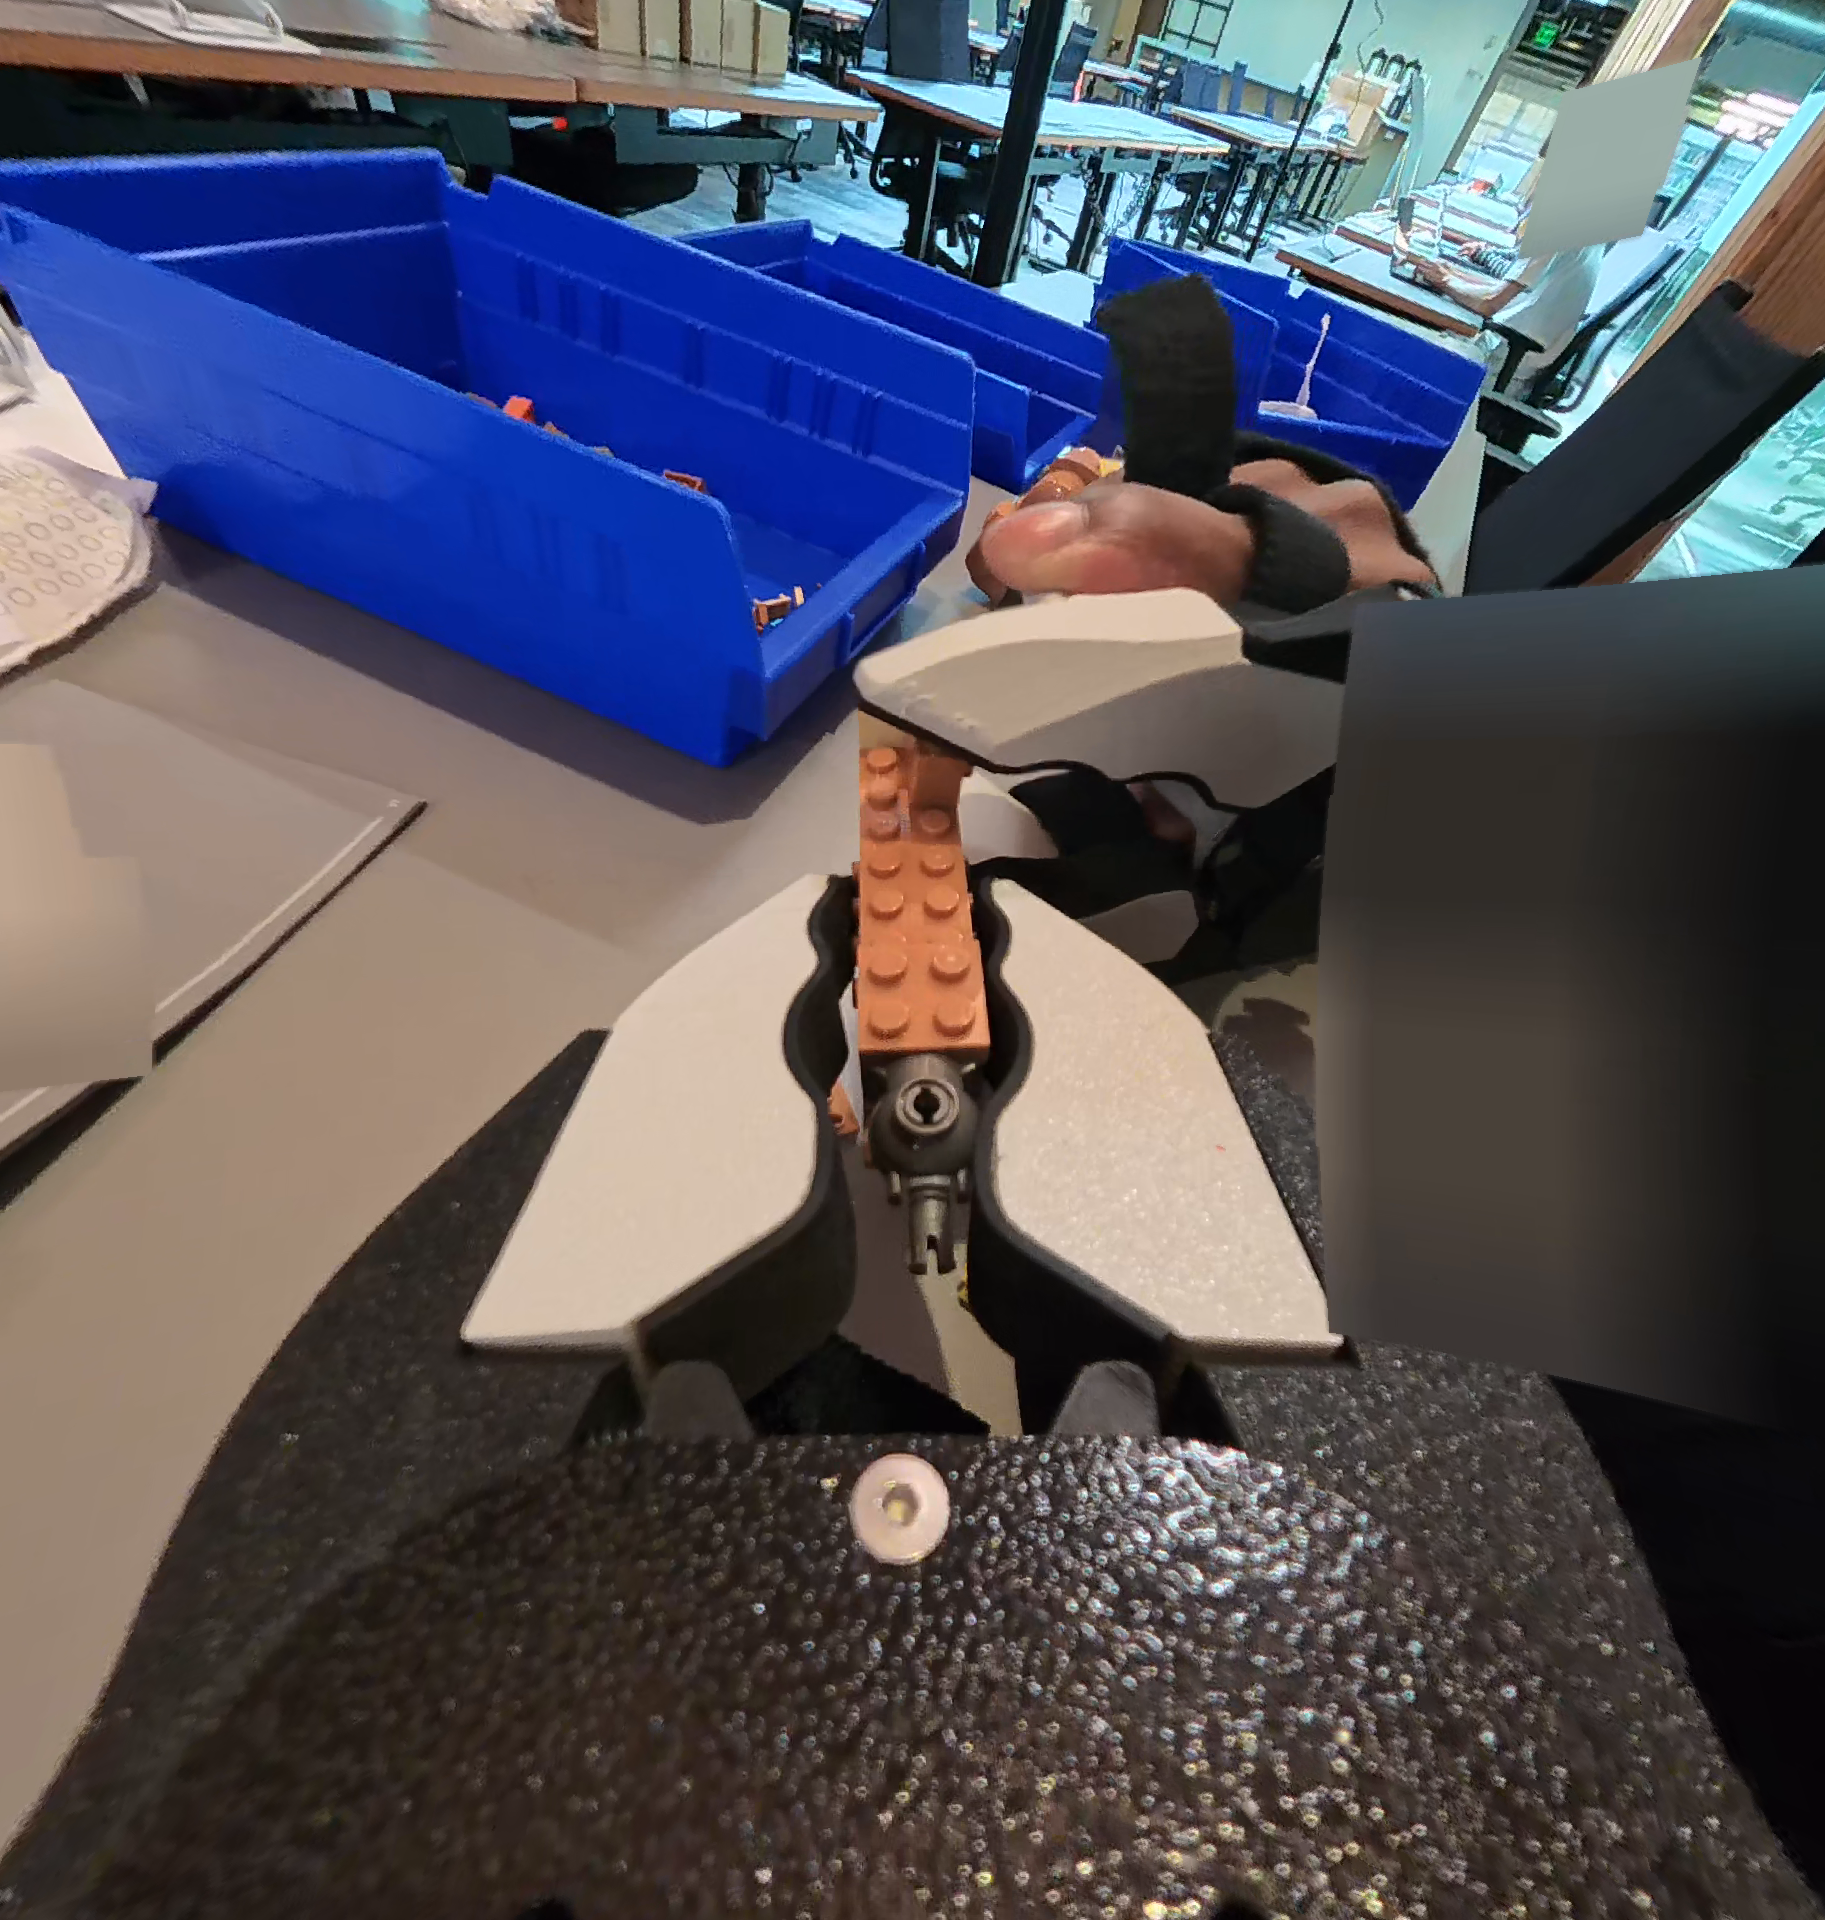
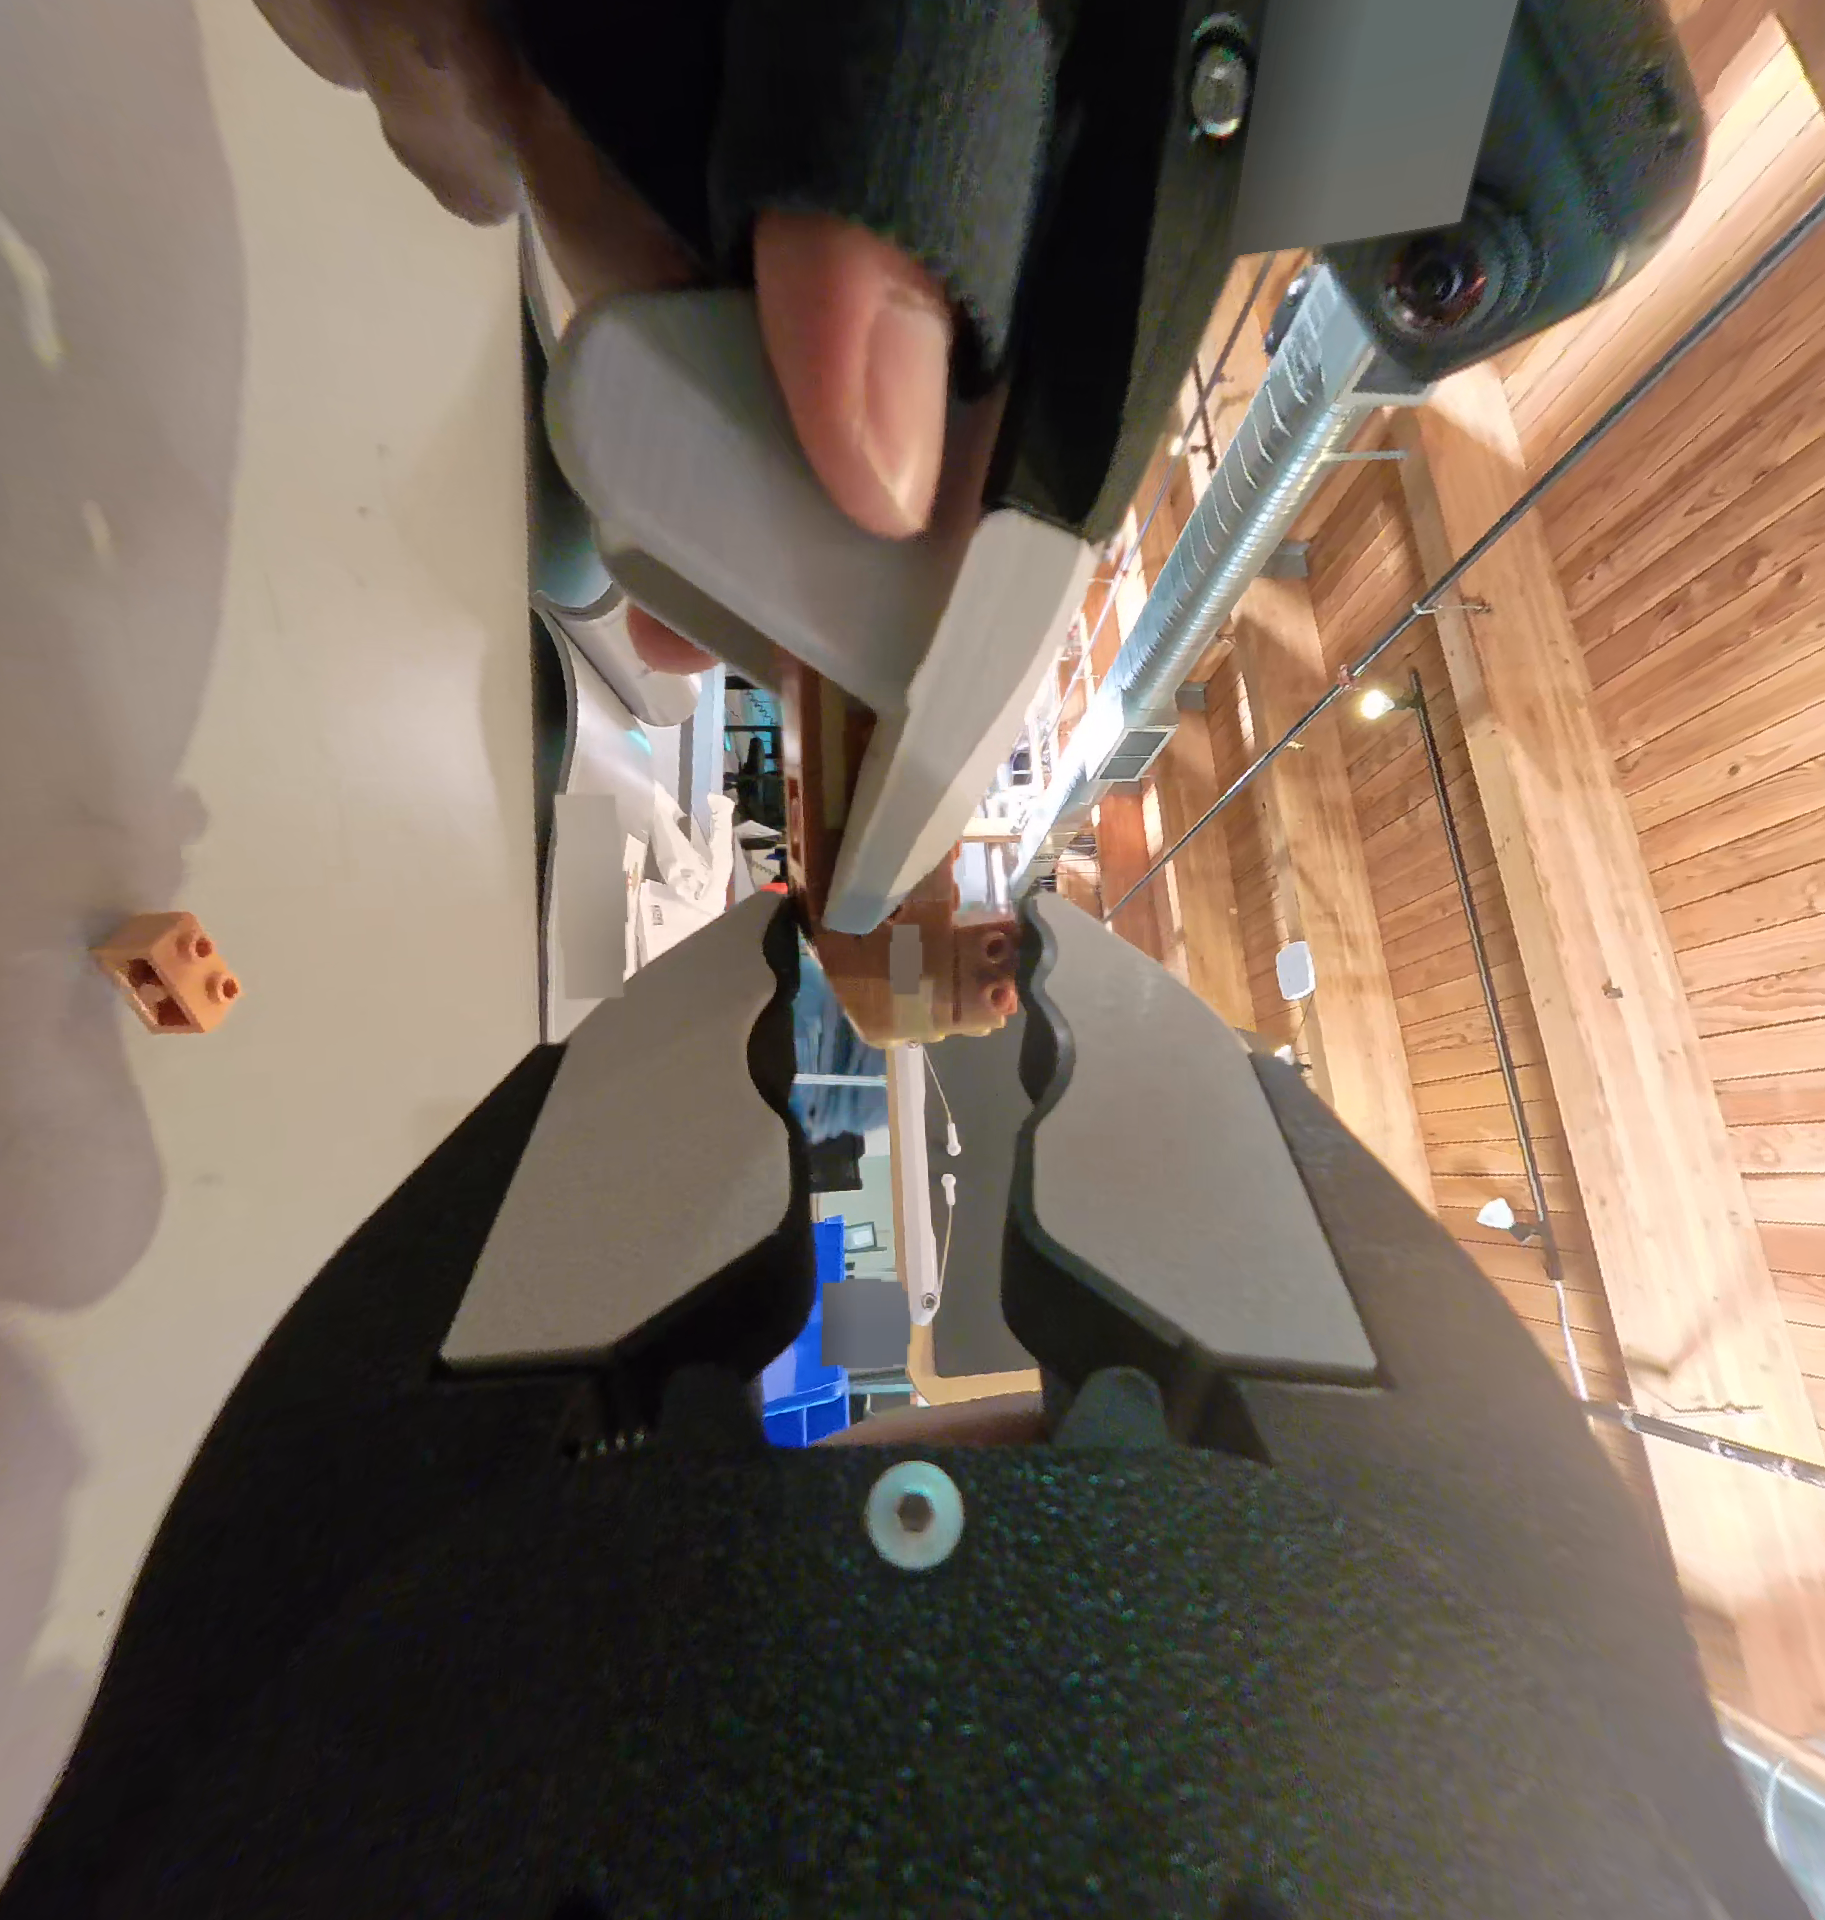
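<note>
Brown brick assembly (image 1: 918, 935), centre frame: long studded plate with a grey ball joint, gripped between the left gripper (image 1: 913, 935) jaws. Far end sits within the right gripper (image 2: 903, 966) jaws, one pad touching; firm grip unclear. Blue bin (image 1: 472, 447), upper left, on the desk (image 1: 420, 987).

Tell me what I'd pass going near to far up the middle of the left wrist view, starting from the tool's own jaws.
Dark grey ball-joint piece between the jaws, → orange-brown studded brick assembly reaching forward, → the other gripper's grey finger over its far end, → a thumb pressing on that finger, → blue bins → distant office desks.
</note>
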A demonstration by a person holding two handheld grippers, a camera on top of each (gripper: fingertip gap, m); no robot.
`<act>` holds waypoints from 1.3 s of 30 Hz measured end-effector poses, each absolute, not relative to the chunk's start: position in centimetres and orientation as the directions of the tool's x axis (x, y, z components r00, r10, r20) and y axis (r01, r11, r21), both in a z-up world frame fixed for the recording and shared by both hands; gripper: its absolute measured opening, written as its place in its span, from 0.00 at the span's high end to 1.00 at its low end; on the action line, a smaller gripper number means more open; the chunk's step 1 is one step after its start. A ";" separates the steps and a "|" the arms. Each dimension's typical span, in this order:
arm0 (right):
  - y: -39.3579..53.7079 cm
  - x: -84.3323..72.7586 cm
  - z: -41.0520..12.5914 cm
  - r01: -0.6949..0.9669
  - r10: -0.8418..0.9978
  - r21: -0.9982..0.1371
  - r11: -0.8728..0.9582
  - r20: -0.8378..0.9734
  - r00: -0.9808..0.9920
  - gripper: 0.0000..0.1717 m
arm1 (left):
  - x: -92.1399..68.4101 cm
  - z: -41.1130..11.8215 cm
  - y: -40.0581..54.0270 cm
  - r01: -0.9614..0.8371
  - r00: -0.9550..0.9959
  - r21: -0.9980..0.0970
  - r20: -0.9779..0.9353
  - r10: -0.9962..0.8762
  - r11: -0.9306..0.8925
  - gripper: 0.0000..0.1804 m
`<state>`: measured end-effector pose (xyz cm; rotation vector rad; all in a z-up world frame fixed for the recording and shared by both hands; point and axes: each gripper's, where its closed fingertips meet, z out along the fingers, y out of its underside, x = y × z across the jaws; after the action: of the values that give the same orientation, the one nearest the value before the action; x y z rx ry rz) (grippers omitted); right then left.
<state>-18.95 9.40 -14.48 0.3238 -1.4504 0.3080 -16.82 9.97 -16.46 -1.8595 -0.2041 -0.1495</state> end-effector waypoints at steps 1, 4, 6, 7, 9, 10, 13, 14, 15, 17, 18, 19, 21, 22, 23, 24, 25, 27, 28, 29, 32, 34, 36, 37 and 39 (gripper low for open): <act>9.4 -18.9 -14.5 -0.398 0.015 0.023 0.917 0.996 0.091 0.77 | -16.8 -16.4 10.0 0.206 0.978 -0.937 0.197 0.062 -0.281 0.88; 9.5 -18.9 -14.3 -0.396 0.020 0.017 0.918 0.996 0.091 0.77 | -16.7 -16.2 10.0 0.198 0.980 -0.941 0.187 0.064 -0.274 0.88; 9.5 -18.9 -14.3 -0.394 0.020 0.018 0.919 0.995 0.093 0.77 | -16.7 -16.2 10.1 0.201 0.979 -0.942 0.191 0.064 -0.270 0.88; 9.5 -18.9 -14.4 -0.393 0.019 0.019 0.919 0.995 0.093 0.77 | -16.7 -16.2 10.1 0.203 0.979 -0.942 0.192 0.065 -0.269 0.88; 9.5 -18.9 -14.4 -0.388 0.016 0.022 0.921 0.995 0.096 0.77 | -16.7 -16.2 10.1 0.206 0.979 -0.942 0.195 0.067 -0.265 0.88; 9.5 -18.9 -14.4 -0.386 0.015 0.023 0.922 0.995 0.095 0.77 | -16.7 -16.2 10.1 0.208 0.978 -0.942 0.197 0.068 -0.263 0.88; 9.5 -18.9 -14.4 -0.385 0.011 0.022 0.923 0.996 0.083 0.77 | -16.7 -16.2 10.1 0.215 0.977 -0.943 0.205 0.067 -0.255 0.88; 9.5 -18.9 -14.4 -0.386 0.007 0.025 0.922 0.997 0.081 0.77 | -16.7 -16.2 10.1 0.217 0.976 -0.943 0.207 0.066 -0.253 0.88; 9.5 -18.8 -14.4 -0.386 0.004 0.027 0.922 0.997 0.079 0.77 | -16.6 -16.2 10.1 0.217 0.976 -0.943 0.208 0.065 -0.251 0.88; 9.6 -18.8 -14.3 -0.381 0.004 0.025 0.924 0.997 0.077 0.78 | -16.6 -16.1 10.1 0.222 0.975 -0.944 0.213 0.063 -0.245 0.88; 9.6 -18.8 -14.3 -0.378 0.007 0.021 0.925 0.997 0.073 0.78 | -16.6 -16.0 10.1 0.221 0.975 -0.945 0.212 0.063 -0.241 0.88; 9.6 -18.8 -14.2 -0.375 0.012 0.015 0.927 0.998 0.069 0.78 | -16.6 -15.9 10.1 0.220 0.975 -0.946 0.212 0.062 -0.237 0.88; 9.7 -18.8 -14.1 -0.372 0.023 0.003 0.928 0.998 0.066 0.78 | -16.5 -15.8 10.1 0.216 0.976 -0.949 0.207 0.062 -0.229 0.88; 9.7 -18.8 -14.1 -0.369 0.023 0.004 0.929 0.997 0.069 0.78 | -16.5 -15.7 10.2 0.216 0.976 -0.950 0.207 0.064 -0.226 0.88; 9.7 -18.8 -14.1 -0.368 0.025 0.003 0.930 0.997 0.069 0.78 | -16.6 -15.7 10.2 0.216 0.976 -0.950 0.207 0.066 -0.225 0.88; 9.6 -18.8 -14.1 -0.368 0.029 -0.002 0.930 0.997 0.068 0.78 | -16.6 -15.7 10.2 0.219 0.976 -0.950 0.209 0.066 -0.223 0.88; 9.6 -18.8 -14.1 -0.366 0.033 -0.005 0.930 0.997 0.071 0.78 | -16.6 -15.7 10.2 0.222 0.975 -0.950 0.213 0.067 -0.221 0.88; 9.6 -18.9 -14.1 -0.360 0.040 -0.008 0.933 0.996 0.082 0.77 | -16.7 -15.7 10.1 0.221 0.975 -0.951 0.209 0.076 -0.218 0.88; 9.6 -18.9 -13.9 -0.359 0.043 -0.007 0.933 0.995 0.094 0.77 | -16.7 -15.6 10.1 0.222 0.975 -0.952 0.210 0.079 -0.212 0.88; 9.6 -18.9 -13.8 -0.359 0.043 -0.001 0.933 0.993 0.108 0.77 | -16.8 -15.5 10.1 0.224 0.974 -0.952 0.212 0.083 -0.208 0.88; 9.6 -18.8 -13.5 -0.354 0.031 0.031 0.935 0.985 0.167 0.77 | -16.9 -15.1 10.1 0.255 0.966 -0.950 0.244 0.082 -0.180 0.88; 9.6 -18.9 -13.5 -0.354 0.034 0.025 0.935 0.987 0.159 0.77 | -16.9 -15.2 10.2 0.257 0.966 -0.951 0.246 0.083 -0.174 0.88; 9.6 -18.8 -13.5 -0.361 0.035 0.023 0.932 0.987 0.155 0.77 | -16.8 -15.1 10.2 0.253 0.967 -0.953 0.243 0.079 -0.168 0.88; 9.6 -18.8 -13.5 -0.362 0.036 0.023 0.932 0.987 0.154 0.77 | -16.8 -15.0 10.2 0.249 0.968 -0.954 0.240 0.077 -0.167 0.88; 9.6 -18.8 -13.5 -0.365 0.039 0.016 0.931 0.989 0.143 0.77 | -16.8 -15.0 10.2 0.244 0.969 -0.956 0.234 0.075 -0.166 0.88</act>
<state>-18.80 9.62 -13.47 0.2787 -1.4019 0.2967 -16.76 10.17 -15.01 -1.7366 -0.2392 -0.1512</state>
